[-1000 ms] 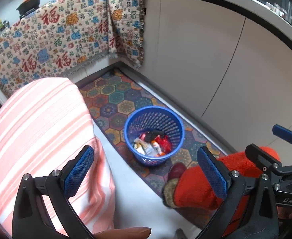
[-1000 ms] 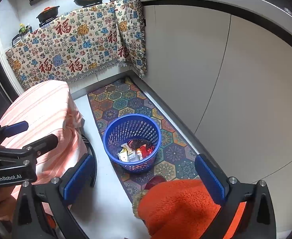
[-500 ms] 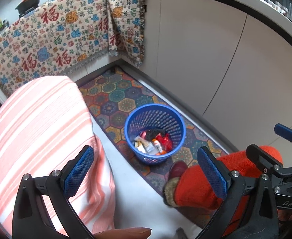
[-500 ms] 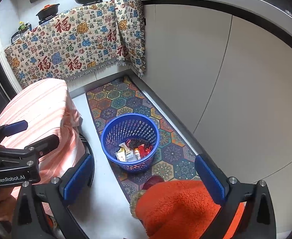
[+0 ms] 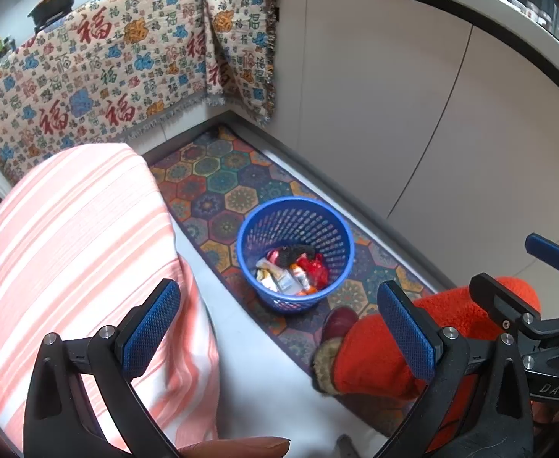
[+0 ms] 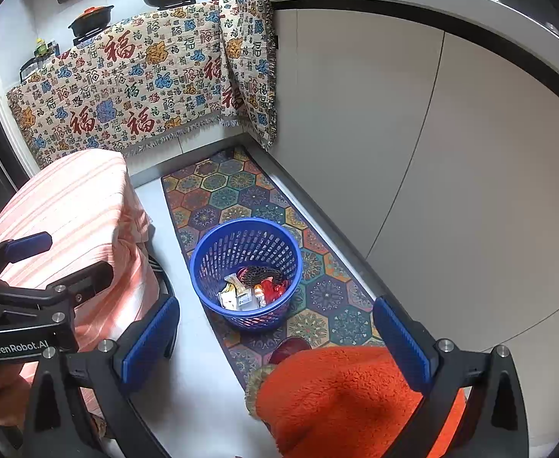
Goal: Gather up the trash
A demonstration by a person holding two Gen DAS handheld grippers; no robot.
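The blue basket (image 5: pixel 296 253) sits on the patterned mat (image 6: pixel 241 191), with wrappers and a bottle of trash (image 6: pixel 251 290) at its bottom. Above the basket, the left gripper (image 5: pixel 279 324) and right gripper (image 6: pixel 275 334) both hold their jaws spread wide, empty. A careless reach could tip the light basket and spill it. The orange sleeve (image 6: pixel 356 397) hides the mat's near end, and the individual scraps are hard to identify.
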